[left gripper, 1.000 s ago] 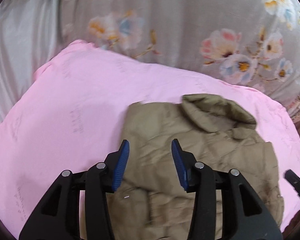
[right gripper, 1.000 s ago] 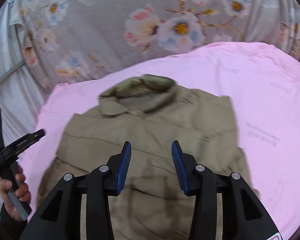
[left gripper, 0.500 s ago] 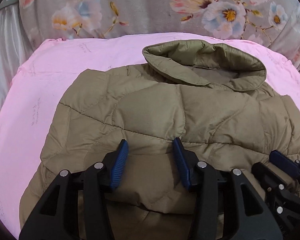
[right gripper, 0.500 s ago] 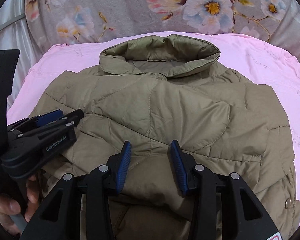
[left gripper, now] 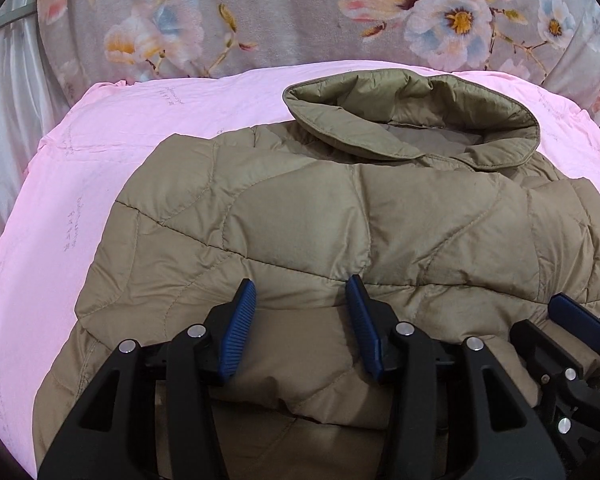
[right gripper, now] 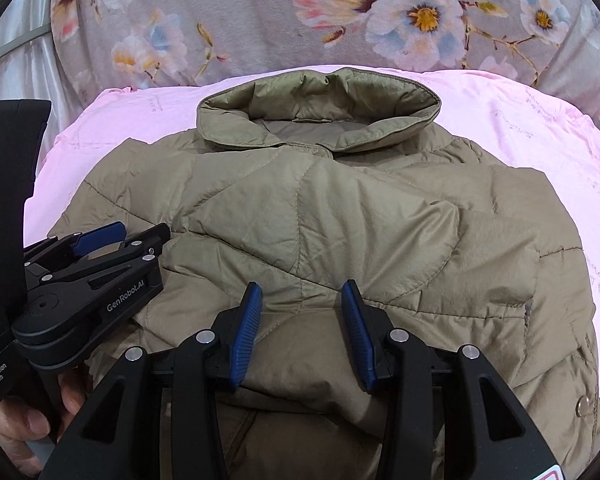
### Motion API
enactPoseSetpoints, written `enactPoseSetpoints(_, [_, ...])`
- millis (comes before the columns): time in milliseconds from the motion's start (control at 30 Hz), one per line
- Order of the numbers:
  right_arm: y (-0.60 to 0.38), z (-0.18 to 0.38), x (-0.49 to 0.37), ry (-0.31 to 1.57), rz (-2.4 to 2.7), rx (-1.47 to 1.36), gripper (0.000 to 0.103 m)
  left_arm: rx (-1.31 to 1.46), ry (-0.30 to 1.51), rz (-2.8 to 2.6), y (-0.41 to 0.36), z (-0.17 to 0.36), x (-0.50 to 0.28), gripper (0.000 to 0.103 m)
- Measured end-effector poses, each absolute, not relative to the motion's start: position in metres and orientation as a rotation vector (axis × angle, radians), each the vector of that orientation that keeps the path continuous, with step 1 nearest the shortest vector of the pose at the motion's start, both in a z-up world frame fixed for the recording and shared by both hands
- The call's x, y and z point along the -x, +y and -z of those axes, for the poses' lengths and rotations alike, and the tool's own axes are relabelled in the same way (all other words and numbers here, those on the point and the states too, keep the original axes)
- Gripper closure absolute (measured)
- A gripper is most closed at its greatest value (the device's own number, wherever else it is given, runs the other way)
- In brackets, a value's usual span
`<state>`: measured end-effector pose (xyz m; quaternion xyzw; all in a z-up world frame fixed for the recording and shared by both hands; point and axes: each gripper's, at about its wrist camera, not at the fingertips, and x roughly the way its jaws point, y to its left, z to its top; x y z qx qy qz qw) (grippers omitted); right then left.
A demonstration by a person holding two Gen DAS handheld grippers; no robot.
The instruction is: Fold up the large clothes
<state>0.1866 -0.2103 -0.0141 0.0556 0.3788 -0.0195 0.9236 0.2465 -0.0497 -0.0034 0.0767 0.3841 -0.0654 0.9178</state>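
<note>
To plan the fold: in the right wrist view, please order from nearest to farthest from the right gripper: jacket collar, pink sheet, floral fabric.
1. Olive quilted jacket's collar, ahead, centre.
2. Pink bed sheet, just behind the collar.
3. Grey floral fabric, farthest, top.

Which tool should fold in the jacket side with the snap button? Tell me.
Right. The right tool sits nearer the snap button on the jacket; the left tool is over its opposite side.

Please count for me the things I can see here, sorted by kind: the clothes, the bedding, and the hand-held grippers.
Clothes: 1, an olive quilted jacket.
Bedding: 2, a pink sheet under the jacket, a floral grey cover behind it.
Hand-held grippers: 2, the left hand-held gripper and the right hand-held gripper, both at the jacket's near fold.
Total: 5
</note>
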Motion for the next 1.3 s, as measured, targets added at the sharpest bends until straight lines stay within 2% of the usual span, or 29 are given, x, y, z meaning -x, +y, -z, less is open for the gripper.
enactPoseSetpoints(133, [-0.212,0.014,-0.187,0.779,0.032,-0.128,0.06,-0.159,0.79,0.133,-0.05,0.004,-0.247,0.057])
enactPoseSetpoints(233, [-0.214,0.015,-0.188,0.778,0.005,-0.15,0.052,-0.141,0.791,0.146,-0.049,0.003,-0.247,0.055])
enactPoseSetpoints(300, [-0.216,0.013,-0.187,0.775,-0.027,-0.177,0.047,-0.094,0.792,0.185,-0.043,0.001,-0.247,0.047])
enactPoseSetpoints(467, [-0.247,-0.015,-0.186,0.757,-0.098,-0.336,0.046,0.132,0.848,0.319,-0.015,-0.031,-0.262,0.044])
enactPoseSetpoints(533, [-0.268,-0.031,-0.195,0.734,-0.101,-0.44,0.046,0.226,0.845,0.336,-0.009,-0.049,-0.28,0.039])
enactPoseSetpoints(567, [-0.276,-0.035,-0.201,0.729,-0.105,-0.492,0.045,0.264,0.849,0.345,-0.009,-0.053,-0.29,0.033])
enactPoseSetpoints(700, [-0.312,-0.031,-0.247,0.739,-0.099,-0.692,0.044,0.369,0.926,0.347,-0.021,-0.051,-0.34,0.03])
enactPoseSetpoints(767, [-0.324,-0.018,-0.266,0.753,-0.065,-0.764,0.049,0.419,0.981,0.368,-0.03,-0.038,-0.361,0.031])
enactPoseSetpoints(800, [-0.327,-0.012,-0.273,0.759,-0.072,-0.804,0.052,0.434,1.011,0.376,-0.035,-0.03,-0.371,0.032])
enactPoseSetpoints(833, [-0.33,-0.004,-0.282,0.77,-0.081,-0.844,0.062,0.443,1.036,0.375,-0.04,-0.022,-0.379,0.035])
enactPoseSetpoints(867, [-0.33,0.003,-0.289,0.78,-0.088,-0.858,0.074,0.438,1.053,0.364,-0.044,-0.013,-0.385,0.044])
enactPoseSetpoints(900, [-0.329,0.007,-0.295,0.788,-0.093,-0.85,0.082,0.427,1.055,0.353,-0.047,-0.008,-0.388,0.059])
enactPoseSetpoints(933, [-0.329,0.008,-0.297,0.786,-0.097,-0.837,0.095,0.416,1.049,0.351,-0.049,-0.004,-0.388,0.066])
enactPoseSetpoints(967, [-0.329,0.01,-0.297,0.777,-0.101,-0.827,0.097,0.416,1.038,0.374,-0.05,-0.001,-0.387,0.077])
enactPoseSetpoints(1000, [-0.329,0.01,-0.297,0.759,-0.104,-0.818,0.097,0.413,1.028,0.386,-0.051,0.001,-0.385,0.083])
enactPoseSetpoints(1100, [-0.328,0.014,-0.292,0.718,-0.073,-0.768,0.099,0.311,0.979,0.383,-0.059,0.006,-0.376,0.086])
enactPoseSetpoints(1300, [-0.32,0.022,-0.3,0.799,0.026,-0.633,0.102,0.204,0.935,0.351,-0.069,0.01,-0.367,0.087])
